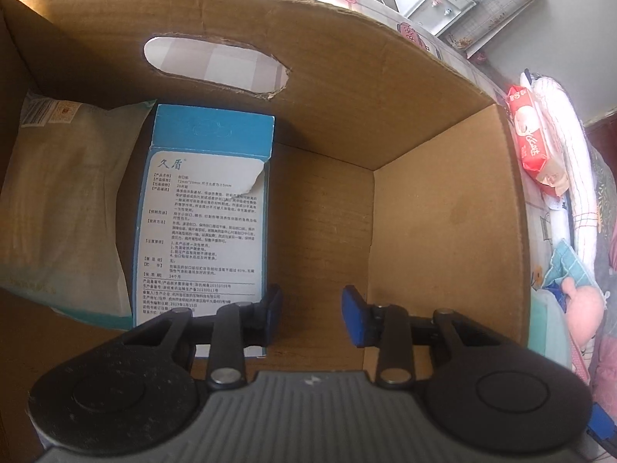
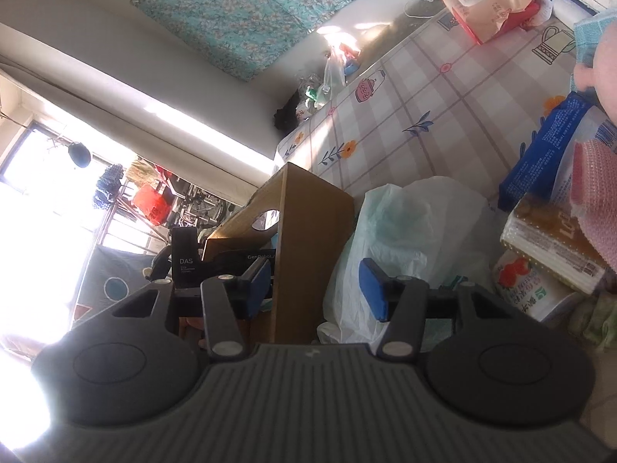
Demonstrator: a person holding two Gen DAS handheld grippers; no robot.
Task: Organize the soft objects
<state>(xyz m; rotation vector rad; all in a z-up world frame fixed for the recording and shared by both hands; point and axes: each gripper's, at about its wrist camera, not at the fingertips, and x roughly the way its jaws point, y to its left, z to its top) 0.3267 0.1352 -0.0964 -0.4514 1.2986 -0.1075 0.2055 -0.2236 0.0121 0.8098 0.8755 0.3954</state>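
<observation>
1. Inside the cardboard box (image 1: pixel 443 208), on its floor: a blue-and-white carton (image 1: pixel 204 227) lying flat, with a pale soft packet (image 1: pixel 65 208) beside it against the left wall.
2. Left gripper (image 1: pixel 312 318): pointed steeply down into the box, jaws partly apart, nothing between them; one blue pad (image 1: pixel 273 314) overlaps the carton's edge.
3. Right gripper (image 2: pixel 314 289): outside the box (image 2: pixel 304 239), jaws moderately apart and empty, facing a white plastic bag (image 2: pixel 405 247).
4. Patterned bedsheet (image 2: pixel 443 115): red wipes pack (image 2: pixel 489 4), blue packet (image 2: pixel 540 146) and tissue bundle (image 2: pixel 551 247).
</observation>
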